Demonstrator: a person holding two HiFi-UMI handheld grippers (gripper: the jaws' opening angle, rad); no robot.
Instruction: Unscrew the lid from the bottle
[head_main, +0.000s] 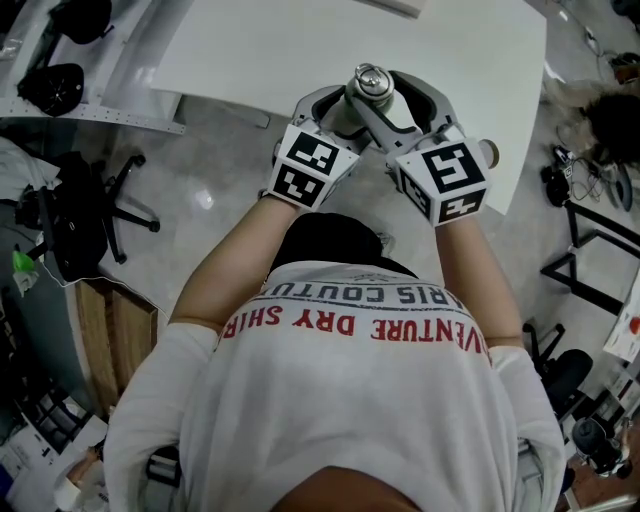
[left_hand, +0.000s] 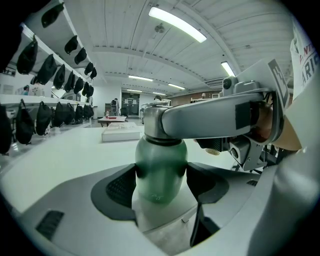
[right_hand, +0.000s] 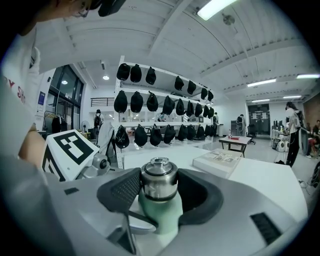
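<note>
- Big bright workshop room: white table (head_main: 300, 50) up top, pale glossy floor (head_main: 210, 150), a black office chair (head_main: 110, 210) off to the left, and strip lights overhead.
- The green bottle (left_hand: 161, 170) stands pretty much upright, long axis vertical, with its steel lid (right_hand: 159, 180) pointing up at the head camera. It's over the table's near edge (can't tell if the base rests on it).
- Left gripper (left_hand: 162, 186): jaws set wide, both pads pressed on the bottle's green body.
- Right gripper (right_hand: 161, 189): comes in above it, and its 2 pads hug the lid from either side.
- Wall shelves (right_hand: 165, 80) hold rows of black hat-like things (right_hand: 150, 105).
- A book (right_hand: 220, 161) lies flat on the table.
- The bottle is opaque, so no idea what's inside.
</note>
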